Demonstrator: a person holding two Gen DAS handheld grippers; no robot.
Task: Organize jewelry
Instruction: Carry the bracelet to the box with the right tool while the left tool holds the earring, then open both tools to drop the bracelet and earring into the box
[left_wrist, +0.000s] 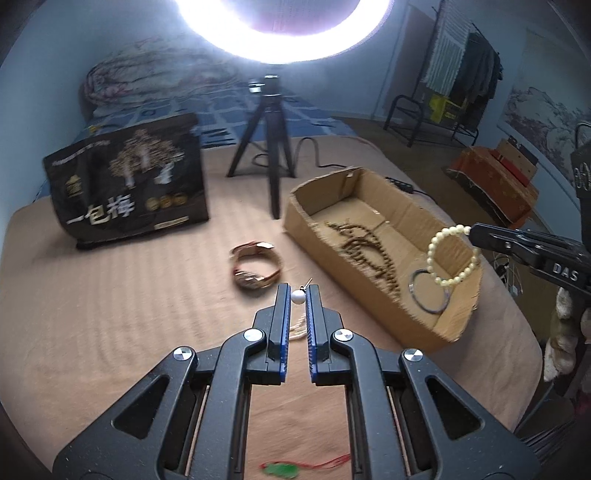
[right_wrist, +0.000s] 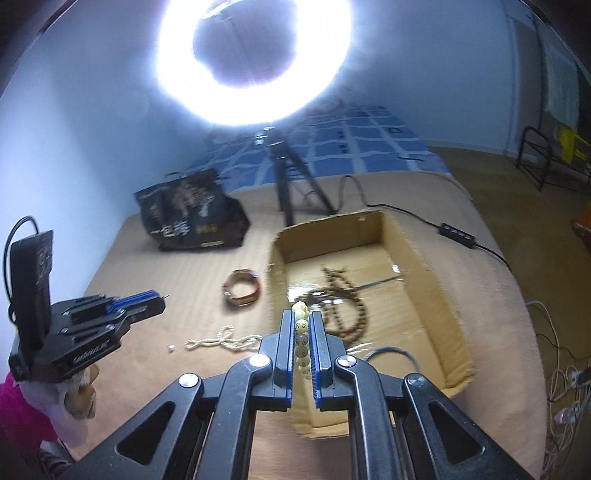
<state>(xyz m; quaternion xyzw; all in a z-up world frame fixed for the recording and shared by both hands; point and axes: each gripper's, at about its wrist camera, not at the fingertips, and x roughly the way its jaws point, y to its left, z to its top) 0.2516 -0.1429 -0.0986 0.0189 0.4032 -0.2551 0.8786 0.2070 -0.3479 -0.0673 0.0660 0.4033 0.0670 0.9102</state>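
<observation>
Over the near end of the cardboard box (left_wrist: 373, 206), the right claw (right_wrist: 303, 325) is clamped on a cream bead bracelet (left_wrist: 452, 254). From the left wrist view the bracelet hangs as an upright ring below the fingertips, above a thin metal bangle (left_wrist: 430, 291) lying flat on the box floor. From the right wrist view its beads run in a line between the blue pads, along the fingers. A long brown bead strand (left_wrist: 365, 254) sprawls along the box floor, following the box's long axis, which runs away from the cameras toward the tripod (left_wrist: 269, 147).

Left of the box, on the tan bed cover (left_wrist: 110, 314), the left claw (left_wrist: 298, 295) pinches a small white pearl (left_wrist: 298, 296), its jaws nearly closed. A pale pearl chain (right_wrist: 225, 341) lies flat just beneath it. A brown leather band (left_wrist: 256, 269) rests coiled between the chain and a black printed bag (left_wrist: 129, 181).
</observation>
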